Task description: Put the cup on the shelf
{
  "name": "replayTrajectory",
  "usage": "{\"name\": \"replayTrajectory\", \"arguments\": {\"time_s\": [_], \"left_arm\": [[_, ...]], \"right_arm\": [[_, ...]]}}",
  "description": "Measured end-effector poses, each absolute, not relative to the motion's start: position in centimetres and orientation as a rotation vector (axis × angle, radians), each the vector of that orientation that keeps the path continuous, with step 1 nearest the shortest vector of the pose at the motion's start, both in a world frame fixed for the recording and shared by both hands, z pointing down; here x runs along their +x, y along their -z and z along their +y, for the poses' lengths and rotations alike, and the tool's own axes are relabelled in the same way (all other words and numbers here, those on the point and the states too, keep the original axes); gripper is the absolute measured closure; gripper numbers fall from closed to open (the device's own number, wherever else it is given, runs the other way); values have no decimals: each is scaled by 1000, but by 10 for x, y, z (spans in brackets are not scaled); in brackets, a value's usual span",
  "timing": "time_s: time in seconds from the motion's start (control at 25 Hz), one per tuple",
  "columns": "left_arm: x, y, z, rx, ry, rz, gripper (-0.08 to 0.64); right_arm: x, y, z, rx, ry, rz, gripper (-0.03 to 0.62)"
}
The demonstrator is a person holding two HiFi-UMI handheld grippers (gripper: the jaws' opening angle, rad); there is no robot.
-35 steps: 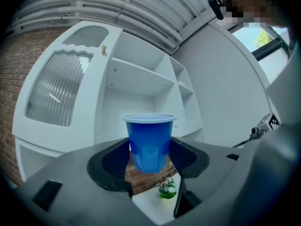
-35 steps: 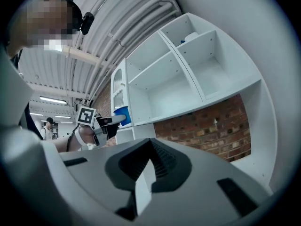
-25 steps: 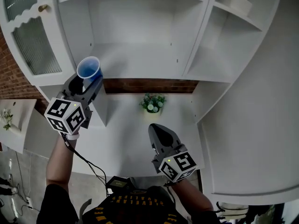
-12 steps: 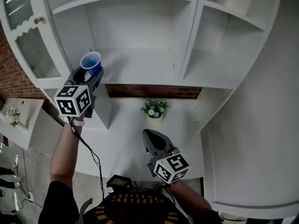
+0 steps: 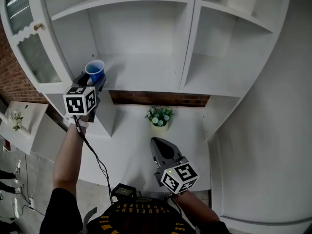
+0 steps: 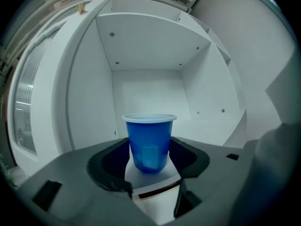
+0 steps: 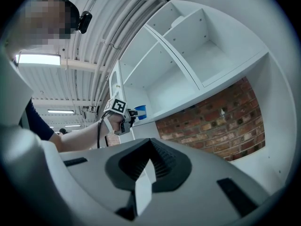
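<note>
A blue plastic cup stands upright between the jaws of my left gripper, which is shut on it. It is at the front left corner of the cabinet's lower shelf. In the left gripper view the cup fills the middle, and its base is just over the white shelf edge. I cannot tell whether it touches. My right gripper is low over the counter, shut and holding nothing. Its own view shows the cup far off at the shelf.
A small potted plant sits on the white counter against the brick wall. An open glass cabinet door hangs left of the shelf. A divider separates a second bay on the right.
My left gripper has carried the cup forward from in front of the cabinet to the shelf's front left corner. The right gripper has barely moved.
</note>
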State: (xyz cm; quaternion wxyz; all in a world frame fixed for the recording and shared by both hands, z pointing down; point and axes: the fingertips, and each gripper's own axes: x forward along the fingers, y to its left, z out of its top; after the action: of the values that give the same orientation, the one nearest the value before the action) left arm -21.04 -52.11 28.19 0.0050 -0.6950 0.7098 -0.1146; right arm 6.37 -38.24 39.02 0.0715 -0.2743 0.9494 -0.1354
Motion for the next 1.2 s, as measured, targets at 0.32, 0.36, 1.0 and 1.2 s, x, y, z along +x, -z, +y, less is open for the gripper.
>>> {"name": "replayTrajectory", "arguments": {"time_s": [0.32, 0.36, 1.0, 1.2], "left_arm": [[-227, -286, -525, -2130, 358, 2328, 296], [-227, -286, -525, -2125, 359, 2333, 296], [-218, -291, -503, -2142, 274, 2331, 270], [-216, -299, -473, -2177, 208, 2306, 270]], "right_arm": [[60, -393, -376, -785, 422, 2864, 589], [60, -393, -376, -785, 422, 2863, 589], [69, -390, -374, -822, 410, 2839, 589], [72, -392, -378, -837, 411, 2835, 589]]}}
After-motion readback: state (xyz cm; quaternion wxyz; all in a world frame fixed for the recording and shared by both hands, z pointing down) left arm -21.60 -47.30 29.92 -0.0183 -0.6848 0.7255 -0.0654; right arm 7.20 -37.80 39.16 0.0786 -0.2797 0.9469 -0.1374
